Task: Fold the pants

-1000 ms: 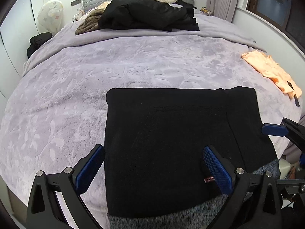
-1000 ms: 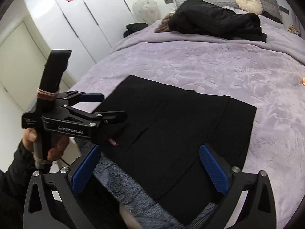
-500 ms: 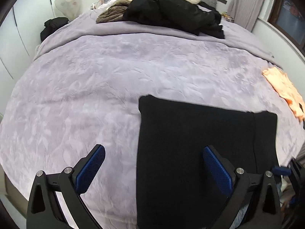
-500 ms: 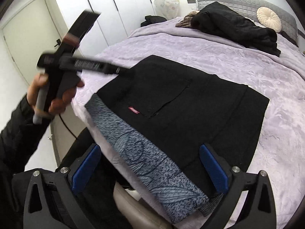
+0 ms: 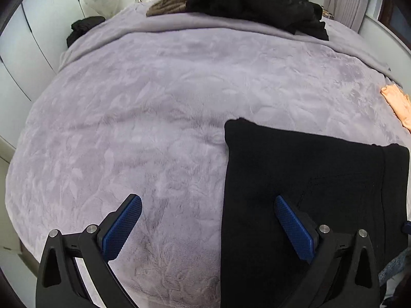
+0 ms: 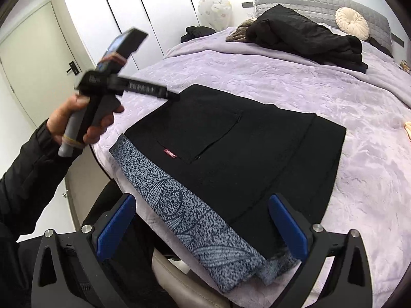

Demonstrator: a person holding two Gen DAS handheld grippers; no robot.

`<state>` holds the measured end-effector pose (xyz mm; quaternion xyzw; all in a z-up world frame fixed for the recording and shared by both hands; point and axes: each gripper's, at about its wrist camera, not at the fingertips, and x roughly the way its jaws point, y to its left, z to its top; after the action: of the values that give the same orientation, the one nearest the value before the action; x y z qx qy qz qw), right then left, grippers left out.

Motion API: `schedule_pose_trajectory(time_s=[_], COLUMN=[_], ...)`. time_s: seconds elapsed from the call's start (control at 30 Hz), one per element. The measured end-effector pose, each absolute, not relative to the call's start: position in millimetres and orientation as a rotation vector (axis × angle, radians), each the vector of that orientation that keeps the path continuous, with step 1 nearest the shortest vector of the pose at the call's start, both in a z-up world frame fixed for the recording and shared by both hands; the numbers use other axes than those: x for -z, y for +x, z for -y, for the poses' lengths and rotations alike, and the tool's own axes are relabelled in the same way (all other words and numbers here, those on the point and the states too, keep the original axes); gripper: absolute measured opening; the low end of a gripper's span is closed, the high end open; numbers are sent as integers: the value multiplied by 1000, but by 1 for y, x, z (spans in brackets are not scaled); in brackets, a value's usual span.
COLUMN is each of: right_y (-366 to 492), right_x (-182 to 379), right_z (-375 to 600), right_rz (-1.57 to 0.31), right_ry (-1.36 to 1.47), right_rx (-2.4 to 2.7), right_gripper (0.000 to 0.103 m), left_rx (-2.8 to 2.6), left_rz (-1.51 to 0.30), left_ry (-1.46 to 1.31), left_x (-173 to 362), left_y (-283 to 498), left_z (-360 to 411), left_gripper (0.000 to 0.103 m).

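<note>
The folded black pants (image 6: 231,159) lay at the lower right of the bed (image 5: 154,102) (grey waistband nearest). Both the left tool (image 5: 205,227) and right tool (image 6: 203,227) gaped wide, empty.

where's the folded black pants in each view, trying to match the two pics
Left wrist: the pants fill the lower right, with the right finger of the left tool over them.
Right wrist: the pants lie in the centre, grey patterned waistband nearest, ahead of the right tool.
Shared landmark: the black coat heaped at the head of the bed.
</note>
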<state>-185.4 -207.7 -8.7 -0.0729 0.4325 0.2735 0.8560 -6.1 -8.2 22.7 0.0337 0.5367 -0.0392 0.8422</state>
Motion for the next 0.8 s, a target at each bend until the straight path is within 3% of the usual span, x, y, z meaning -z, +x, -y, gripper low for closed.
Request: schedule_pose_trajectory(time_s=[0.17, 0.3, 0.53, 0.7, 0.8], right_y=[-187, -189, -198, -197, -198], right_x=[8, 3, -4, 4, 18], right_z=[206, 207, 205, 199, 194], right_rz=[-906, -892, -876, -901, -931], right_ry=[-146, -140, -156, -148, -213], right_rx=[-567, -569, -567, -599, -585], right_gripper=[103, 103, 103, 103, 103], left_rx=[135, 75, 183, 137, 137], left_rz=[-1057, -1098, -1035, -1110, -1103], left_ry=[-53, 140, -21, 106, 40], left_x=[-57, -30, -62, -30, -28], left_y=[-24, -36, -76, -90, -95], left_z=[-6, 16, 4, 26, 19], left_gripper=[103, 103, 103, 103, 103])
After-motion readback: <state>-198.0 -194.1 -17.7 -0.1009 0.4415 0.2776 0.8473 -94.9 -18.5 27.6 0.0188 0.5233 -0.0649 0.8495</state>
